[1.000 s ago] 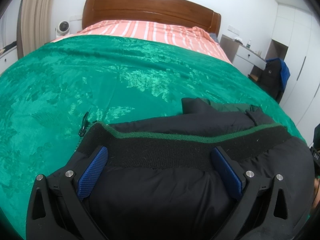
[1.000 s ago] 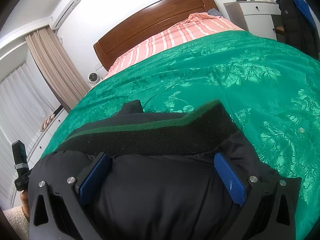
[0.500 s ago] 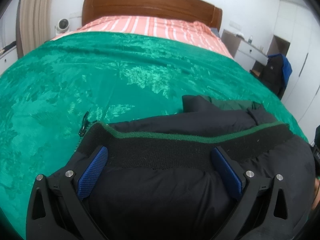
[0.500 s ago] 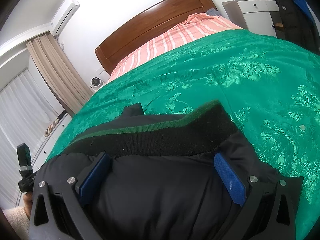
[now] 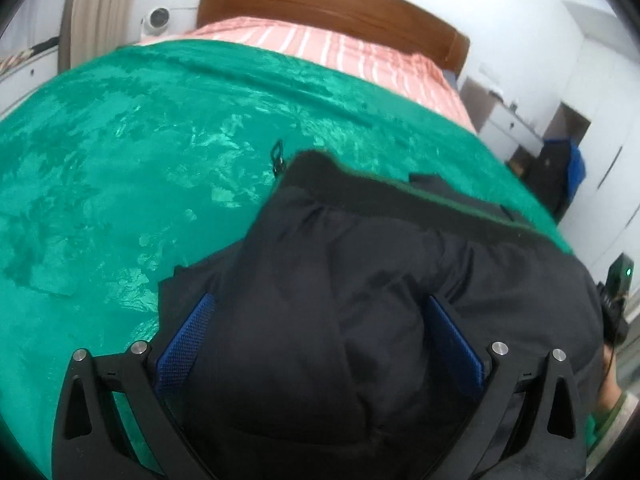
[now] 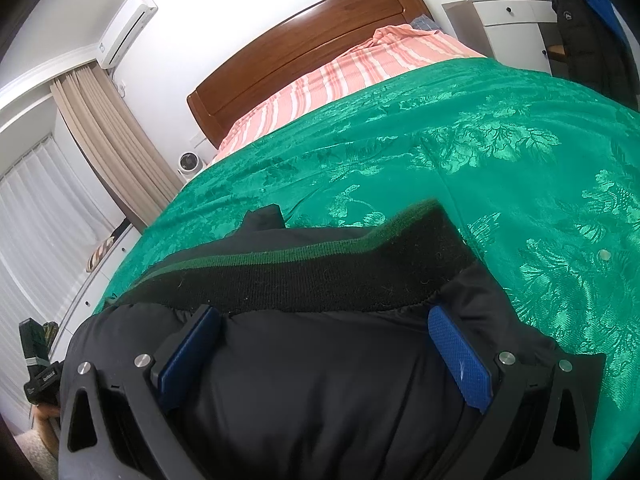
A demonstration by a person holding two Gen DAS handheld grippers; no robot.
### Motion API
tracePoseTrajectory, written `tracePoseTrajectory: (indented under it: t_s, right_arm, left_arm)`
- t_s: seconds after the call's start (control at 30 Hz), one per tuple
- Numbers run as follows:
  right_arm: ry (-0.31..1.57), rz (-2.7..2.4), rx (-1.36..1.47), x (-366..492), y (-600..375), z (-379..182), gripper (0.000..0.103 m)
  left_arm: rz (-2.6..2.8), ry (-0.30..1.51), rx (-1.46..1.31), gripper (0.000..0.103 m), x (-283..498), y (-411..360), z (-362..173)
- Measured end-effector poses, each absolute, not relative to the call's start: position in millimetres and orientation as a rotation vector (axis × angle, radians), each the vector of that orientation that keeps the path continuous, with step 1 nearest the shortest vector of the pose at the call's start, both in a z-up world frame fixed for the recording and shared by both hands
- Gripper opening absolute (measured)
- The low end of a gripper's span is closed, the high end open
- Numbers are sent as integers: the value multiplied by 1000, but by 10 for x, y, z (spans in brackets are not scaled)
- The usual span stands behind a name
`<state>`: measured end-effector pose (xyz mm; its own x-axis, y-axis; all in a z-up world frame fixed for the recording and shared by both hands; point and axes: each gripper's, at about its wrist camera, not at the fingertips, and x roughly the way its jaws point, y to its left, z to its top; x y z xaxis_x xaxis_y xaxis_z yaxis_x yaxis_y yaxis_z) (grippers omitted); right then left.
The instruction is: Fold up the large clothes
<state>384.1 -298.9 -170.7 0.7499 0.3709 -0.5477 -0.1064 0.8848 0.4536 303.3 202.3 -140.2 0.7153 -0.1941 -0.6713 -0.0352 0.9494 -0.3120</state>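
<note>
Jacket (image 5: 360,300): black, padded, lying on the near end of the bed; it fills the lower part of both wrist views.
Hem band (image 6: 320,276): black knit with a thin green stripe, running across the jacket's far edge, resting on the cover.
Zip pull (image 5: 277,156): at the band's far left corner, lying on the cover (left view only).
Left gripper (image 5: 320,344): jaws spread wide, blue pads (image 5: 184,344) standing either side of a raised bulge of jacket fabric; cannot tell whether the pads press the cloth or merely flank it.
Right gripper (image 6: 320,356): jaws equally wide, pads (image 6: 460,360) either side of the padded body just short of the band; grip on the fabric cannot be confirmed.
Cover (image 6: 500,152): green, floral sheen, spread over most of the bed.
Sheet (image 5: 320,44): pink striped, exposed at the head end.
Headboard (image 6: 312,40): brown wood, against the white wall.
Dresser (image 6: 508,20): white, beside the head of the bed.
</note>
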Motion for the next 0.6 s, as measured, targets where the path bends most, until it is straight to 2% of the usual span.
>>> tracePoseTrajectory:
  t_s: [0.37, 0.47, 0.6]
  right_arm:
    - [680, 272, 418, 3843, -2996, -1704, 102]
    - [709, 266, 412, 3872, -2985, -1670, 102]
    - [785, 258, 396, 3929, -2981, -1585, 102]
  left_arm:
    - [-76, 789, -306, 103, 3076, 1997, -1449]
    - [-9, 864, -212, 101, 3030, 1841, -1175]
    - [-116, 776, -194, 102, 2803, 1514, -572]
